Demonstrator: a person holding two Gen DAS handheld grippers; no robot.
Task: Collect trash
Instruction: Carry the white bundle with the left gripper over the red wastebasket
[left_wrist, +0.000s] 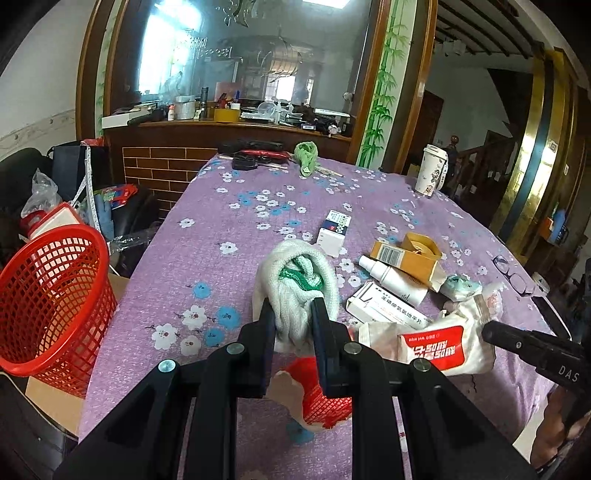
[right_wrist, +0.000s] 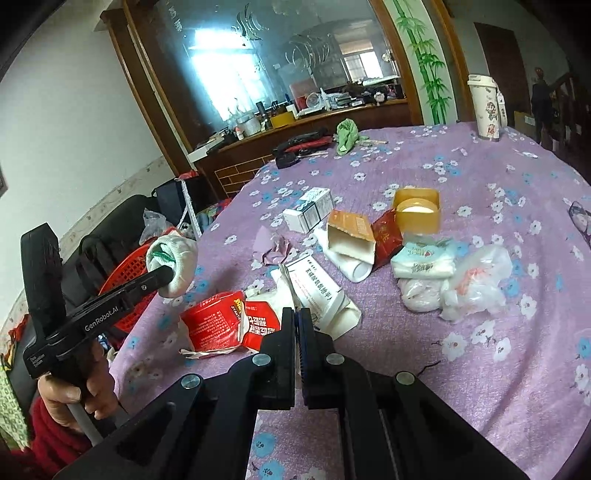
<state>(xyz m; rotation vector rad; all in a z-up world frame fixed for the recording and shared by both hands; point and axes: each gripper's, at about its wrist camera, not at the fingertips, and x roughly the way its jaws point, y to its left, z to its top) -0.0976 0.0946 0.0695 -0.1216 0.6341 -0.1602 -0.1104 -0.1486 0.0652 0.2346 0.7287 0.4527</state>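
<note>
My left gripper (left_wrist: 293, 308) is shut on a rolled white knit glove with green trim (left_wrist: 299, 284) and holds it above the purple flowered tablecloth (left_wrist: 229, 221). In the right wrist view the glove (right_wrist: 173, 262) hangs at that gripper's tip, over the table's left edge near the red mesh basket (right_wrist: 129, 273). My right gripper (right_wrist: 297, 319) is shut and empty, low over the table, just in front of a red and white wrapper (right_wrist: 225, 325) and a white medicine box (right_wrist: 317, 284). The basket (left_wrist: 51, 295) stands left of the table.
Loose litter lies mid-table: an orange carton (right_wrist: 351, 232), a white bottle (left_wrist: 391, 277), a blue-white box (left_wrist: 334, 230), tissue packs (right_wrist: 421, 262), a plastic bag (right_wrist: 476, 284). A yellow tape holder (right_wrist: 417, 210), glasses (left_wrist: 513, 273), a white cup (right_wrist: 485, 107) and a green cloth (right_wrist: 347, 134) stand further off.
</note>
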